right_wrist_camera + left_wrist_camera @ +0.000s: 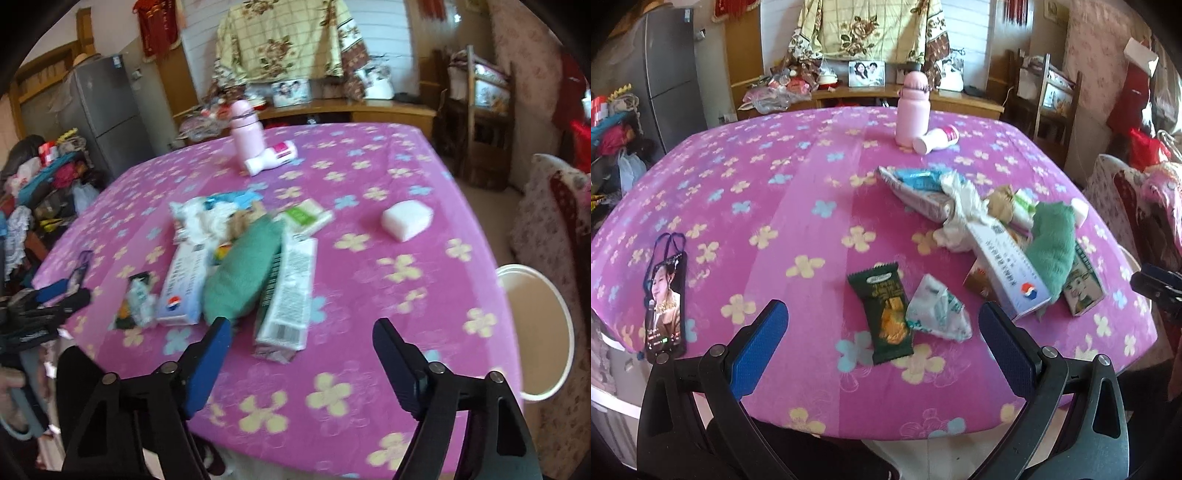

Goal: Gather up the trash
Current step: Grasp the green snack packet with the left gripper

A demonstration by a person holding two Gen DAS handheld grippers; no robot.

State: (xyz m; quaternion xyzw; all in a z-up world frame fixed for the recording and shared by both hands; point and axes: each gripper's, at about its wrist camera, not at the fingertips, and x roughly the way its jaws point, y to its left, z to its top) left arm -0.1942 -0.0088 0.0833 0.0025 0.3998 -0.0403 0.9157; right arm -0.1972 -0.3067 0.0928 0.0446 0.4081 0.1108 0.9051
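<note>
Trash lies on the pink flowered table (775, 206). A dark green snack wrapper (888, 314) and a crumpled white wrapper (936, 310) lie just beyond my left gripper (882, 328), which is open and empty. Further right are a white and blue carton (1008, 269), a green cloth (1052, 240) and crumpled tissue (960, 206). My right gripper (301, 339) is open and empty, just short of a flattened white carton (291, 291) beside the green cloth (243, 273) and the blue carton (183, 288). A white block (406, 218) lies apart.
A phone (665, 299) lies at the table's left edge. A pink bottle (912, 110) stands at the far side with a white bottle (936, 138) on its side. A round white bin (535, 332) stands below the table's right edge. A fridge and clutter are left.
</note>
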